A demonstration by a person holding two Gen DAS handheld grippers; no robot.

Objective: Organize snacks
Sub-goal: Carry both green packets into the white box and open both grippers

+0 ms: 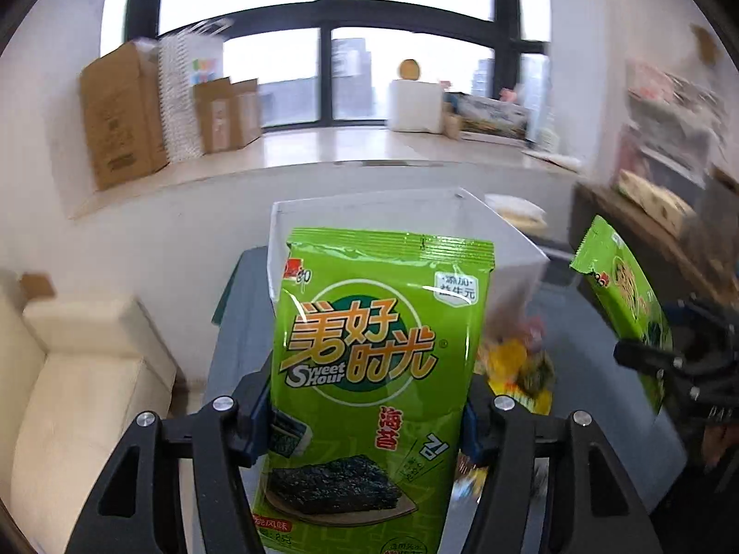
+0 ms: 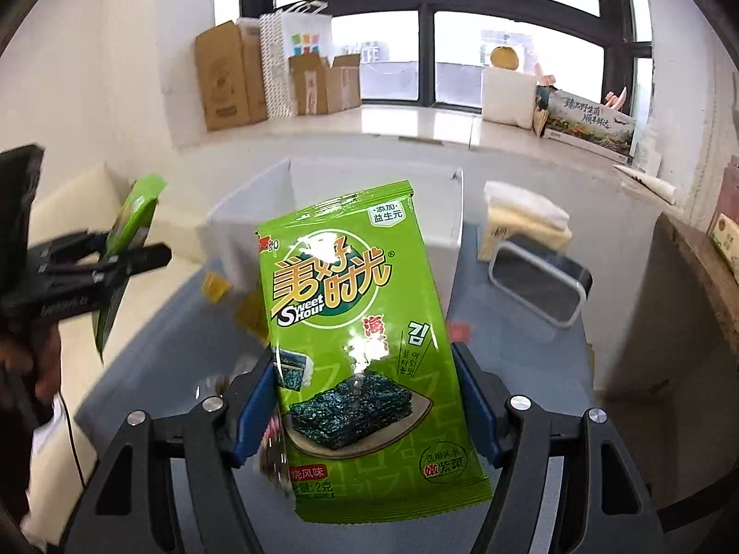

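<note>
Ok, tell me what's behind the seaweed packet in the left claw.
Behind the seaweed packet held in the left claw stands the white bin, with loose yellow snacks on the table. The packet covers the bin's inside, so its contents cannot be seen.

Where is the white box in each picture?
Left wrist view: the white box stands at centre, on the table right behind the seaweed packet that the left gripper holds.
Right wrist view: the white box sits centre-left, behind the right gripper's packet.
Shared landmark: the cardboard boxes on the windowsill.
</note>
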